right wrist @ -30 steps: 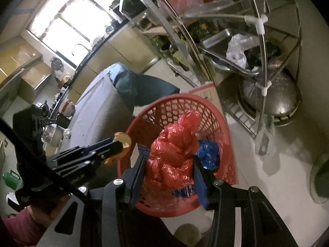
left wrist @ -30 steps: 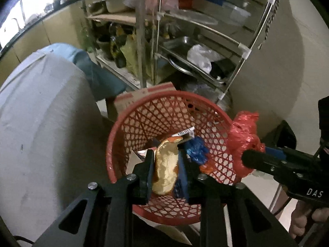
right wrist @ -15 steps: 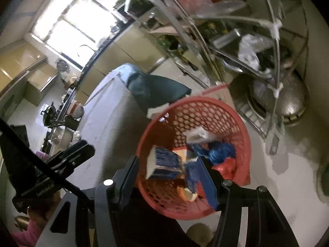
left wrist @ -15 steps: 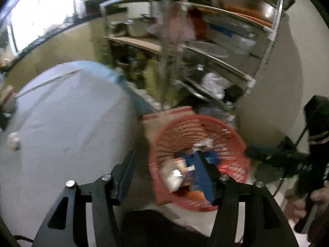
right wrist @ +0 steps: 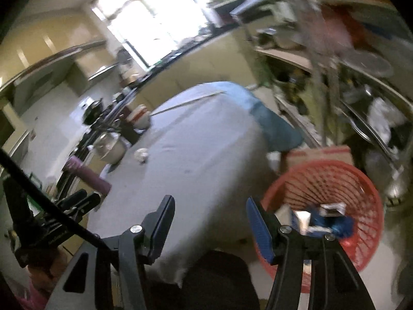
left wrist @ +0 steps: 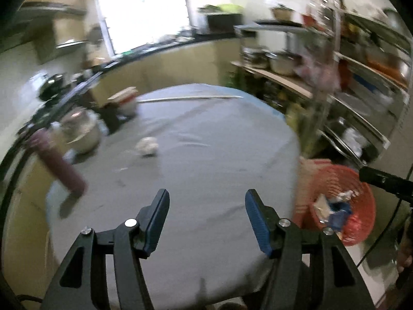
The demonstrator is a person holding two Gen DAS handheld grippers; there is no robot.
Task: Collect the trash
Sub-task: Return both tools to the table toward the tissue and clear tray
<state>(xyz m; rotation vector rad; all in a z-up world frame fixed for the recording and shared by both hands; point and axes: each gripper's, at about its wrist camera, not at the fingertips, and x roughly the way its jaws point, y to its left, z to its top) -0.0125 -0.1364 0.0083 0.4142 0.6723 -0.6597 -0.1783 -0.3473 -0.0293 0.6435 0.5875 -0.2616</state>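
My left gripper [left wrist: 207, 196] hovers over the grey-clothed table [left wrist: 206, 160], its jaws opening with nothing between them. My right gripper [right wrist: 209, 201] is open and empty, above the table edge [right wrist: 196, 155] and the red mesh basket [right wrist: 335, 166]. The basket [left wrist: 361, 178] stands on the floor right of the table and holds a blue bag [right wrist: 340, 226], paper scraps and a red bag. A crumpled white wad [left wrist: 147, 146] lies on the cloth far ahead; the right wrist view shows the wad [right wrist: 141, 154] too. Both views are motion-blurred.
A maroon tumbler [left wrist: 59, 168] and a steel pot [left wrist: 82, 131] stand at the table's left side, bowls at its far end. A metal rack [left wrist: 348, 90] full of kitchenware rises at right. A cardboard box [right wrist: 320, 153] sits behind the basket.
Both grippers let go of their trash, the yellow peel and the red bag, into the basket. Then they opened, rose and swung left toward the table.
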